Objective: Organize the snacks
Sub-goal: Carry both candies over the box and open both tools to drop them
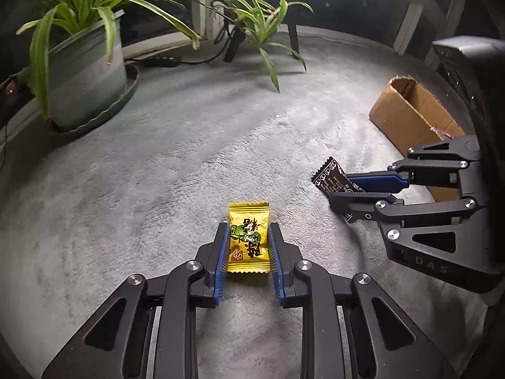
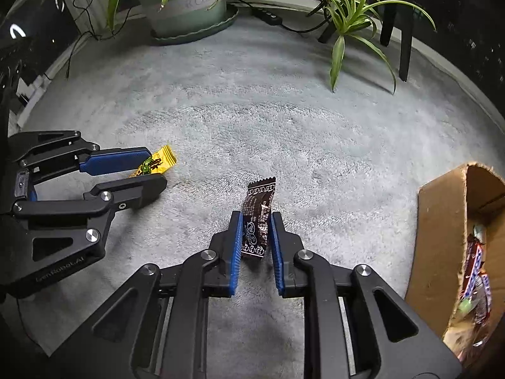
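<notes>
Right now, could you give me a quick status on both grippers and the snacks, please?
Left gripper shut on yellow candy. Right gripper shut on brown snack. Cardboard box to the right, snacks already inside. Carpet between looks free of obstacles.

Left gripper (image 1: 248, 237) w/ candy (image 1: 248, 237) btwn its pads, on rug (image 1: 189, 158). Right gripper (image 2: 255, 230) just to its right, snack bar (image 2: 257, 221) btwn pads. Box (image 2: 442, 237) further right on rug, snacks (image 2: 475, 271) inside. Pot (image 1: 85, 82) far left at back; small plant (image 1: 262, 19) behind, centre.
</notes>
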The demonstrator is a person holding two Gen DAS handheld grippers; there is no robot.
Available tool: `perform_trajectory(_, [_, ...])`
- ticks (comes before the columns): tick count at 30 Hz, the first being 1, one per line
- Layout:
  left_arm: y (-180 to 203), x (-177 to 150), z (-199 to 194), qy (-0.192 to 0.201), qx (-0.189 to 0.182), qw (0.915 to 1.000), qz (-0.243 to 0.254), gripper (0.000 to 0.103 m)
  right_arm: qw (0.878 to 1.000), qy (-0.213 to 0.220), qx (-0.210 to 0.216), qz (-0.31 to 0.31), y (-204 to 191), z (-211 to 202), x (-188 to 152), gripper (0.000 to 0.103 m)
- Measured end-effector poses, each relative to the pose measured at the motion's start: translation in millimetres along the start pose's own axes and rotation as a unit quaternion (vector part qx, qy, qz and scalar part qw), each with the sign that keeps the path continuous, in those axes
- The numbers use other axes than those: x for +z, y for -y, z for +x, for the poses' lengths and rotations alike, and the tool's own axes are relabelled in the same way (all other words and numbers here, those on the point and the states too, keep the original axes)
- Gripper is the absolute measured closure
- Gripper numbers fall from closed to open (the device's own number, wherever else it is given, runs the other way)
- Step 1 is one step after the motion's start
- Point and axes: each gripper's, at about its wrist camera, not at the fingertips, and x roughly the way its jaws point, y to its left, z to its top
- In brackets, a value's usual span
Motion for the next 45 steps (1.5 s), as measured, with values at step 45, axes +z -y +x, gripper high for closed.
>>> perform_trajectory(45, [142.7, 62.3, -55.4, 0.096, -0.057, 0.9924, 0.052, 0.081, 0.986, 0.137, -0.013, 0.099, 143.4, -177.4, -86.8, 0.090])
